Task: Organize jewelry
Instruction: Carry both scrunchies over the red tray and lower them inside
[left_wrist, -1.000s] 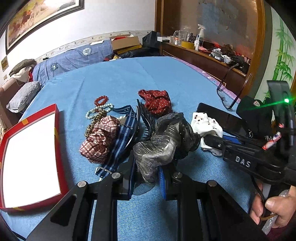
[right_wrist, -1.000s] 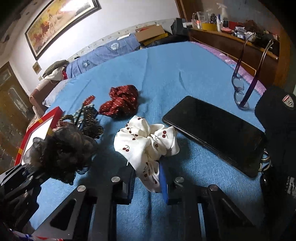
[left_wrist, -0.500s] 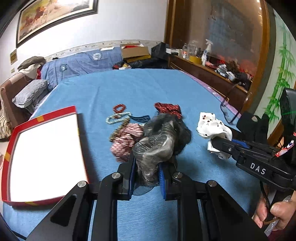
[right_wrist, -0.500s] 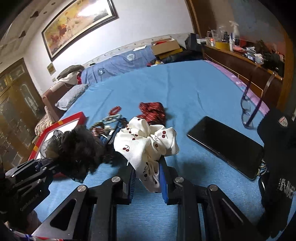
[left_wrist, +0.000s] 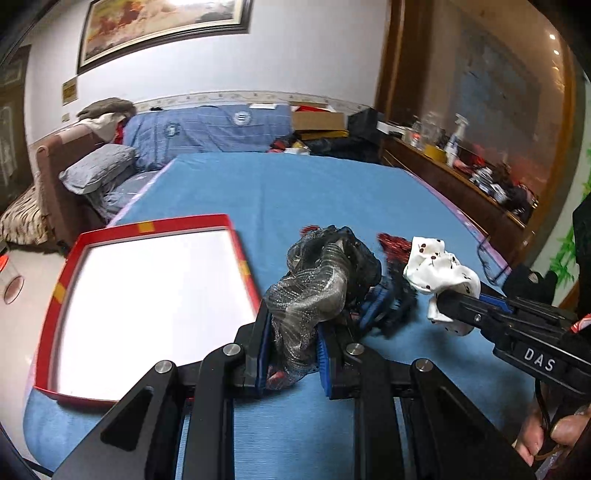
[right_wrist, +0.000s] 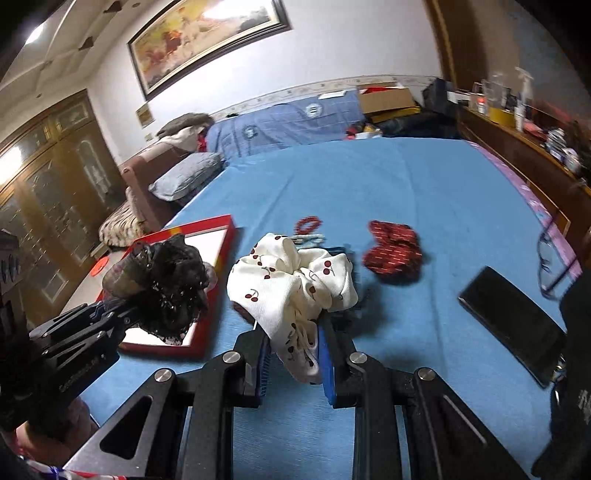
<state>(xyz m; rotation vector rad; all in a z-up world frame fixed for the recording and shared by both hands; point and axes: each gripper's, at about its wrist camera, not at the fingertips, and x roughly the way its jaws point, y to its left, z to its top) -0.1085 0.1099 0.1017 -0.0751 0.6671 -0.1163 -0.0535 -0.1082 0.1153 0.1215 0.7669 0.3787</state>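
My left gripper is shut on a dark grey shimmery scrunchie, held above the blue bedspread just right of the red-rimmed white tray. My right gripper is shut on a white cherry-print scrunchie, also lifted off the bed. In the left wrist view the white scrunchie hangs from the right gripper's tip at the right. In the right wrist view the grey scrunchie hangs over the tray's near corner. A red dotted scrunchie, a red bead bracelet and more pieces lie on the bed.
A black phone and purple glasses lie at the bed's right side. A dark cap sits near the right edge. A pillow, a sofa and a cluttered wooden shelf border the bed.
Both grippers have risen and swung left with their scrunchies, off the pile. The tray now sits closer to the left gripper, and the remaining items lie farther below and behind.
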